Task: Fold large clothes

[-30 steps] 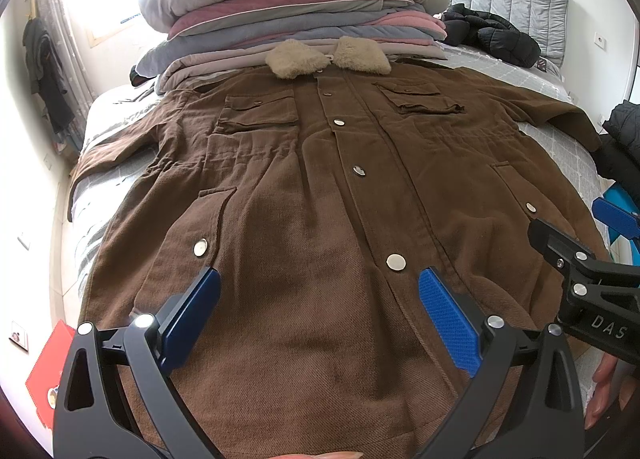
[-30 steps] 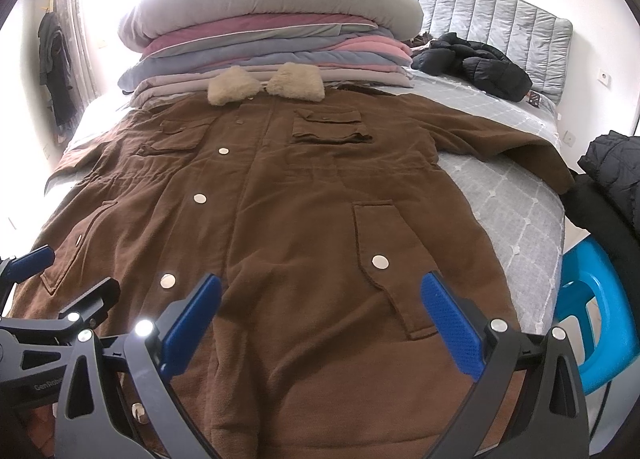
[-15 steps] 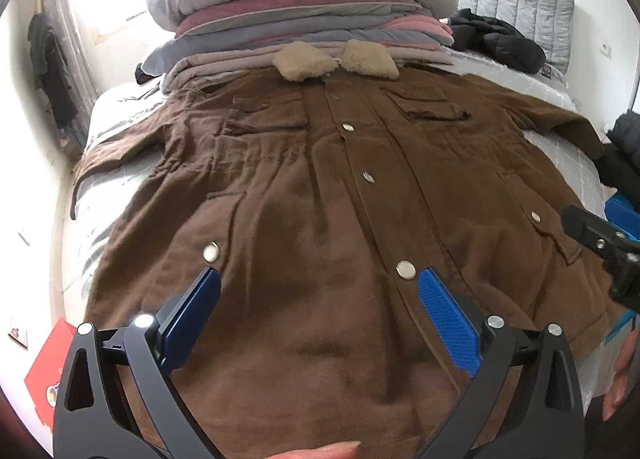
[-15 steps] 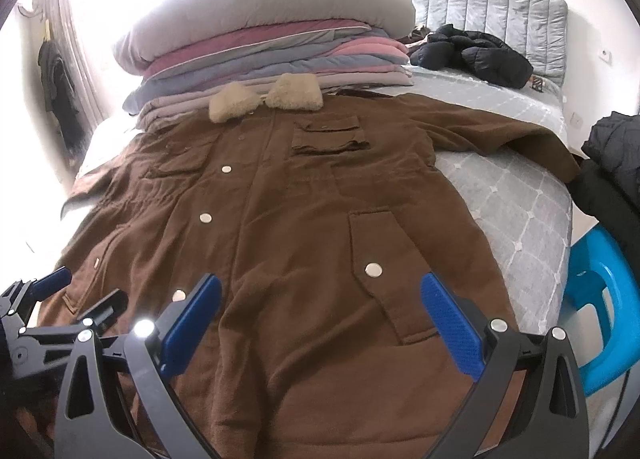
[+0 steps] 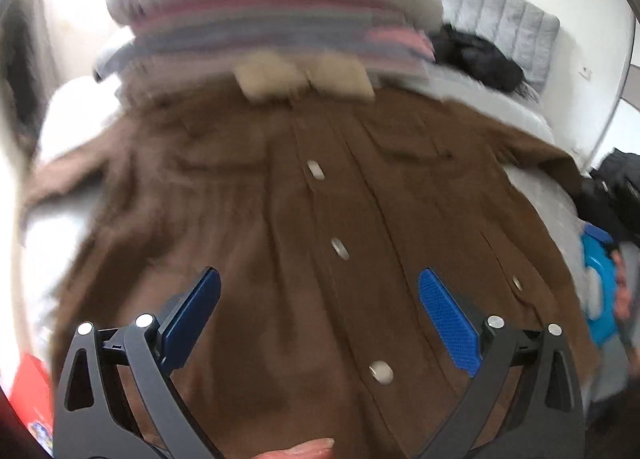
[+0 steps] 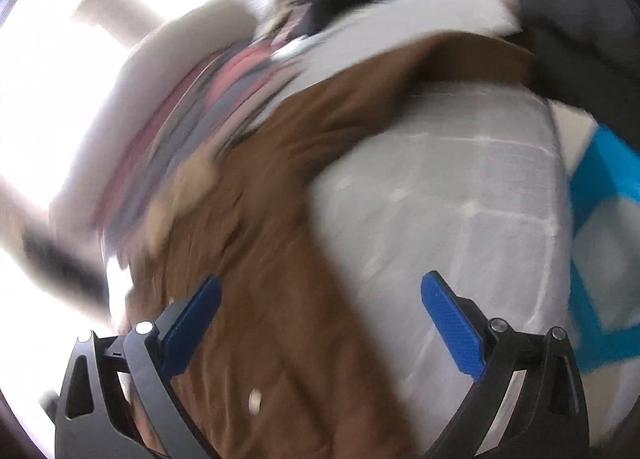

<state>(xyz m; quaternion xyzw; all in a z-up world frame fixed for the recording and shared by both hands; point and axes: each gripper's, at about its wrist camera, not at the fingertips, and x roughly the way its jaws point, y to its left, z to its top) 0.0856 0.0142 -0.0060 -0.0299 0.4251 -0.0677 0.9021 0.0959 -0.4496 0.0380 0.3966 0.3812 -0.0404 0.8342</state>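
A large brown coat (image 5: 280, 219) with silver snaps and a tan fur collar (image 5: 300, 75) lies spread flat, front up, on the bed. My left gripper (image 5: 320, 323) is open and empty above the coat's lower front. My right gripper (image 6: 320, 323) is open and empty, tilted, over the coat's right edge (image 6: 288, 299) and the grey quilted bedspread (image 6: 440, 199). The coat's right sleeve (image 6: 460, 59) stretches away across the bed. Both views are blurred by motion.
A stack of folded blankets and clothes (image 5: 272, 19) lies beyond the collar. A black jacket (image 5: 480, 59) lies by the grey headboard (image 5: 500, 15). A blue stool (image 6: 600, 239) stands at the bed's right side. A red object (image 5: 32, 387) lies low left.
My right gripper has swung to the right and rolled, now over the coat's right edge and the bare bedspread. My left gripper has moved forward over the coat. Both stay open.
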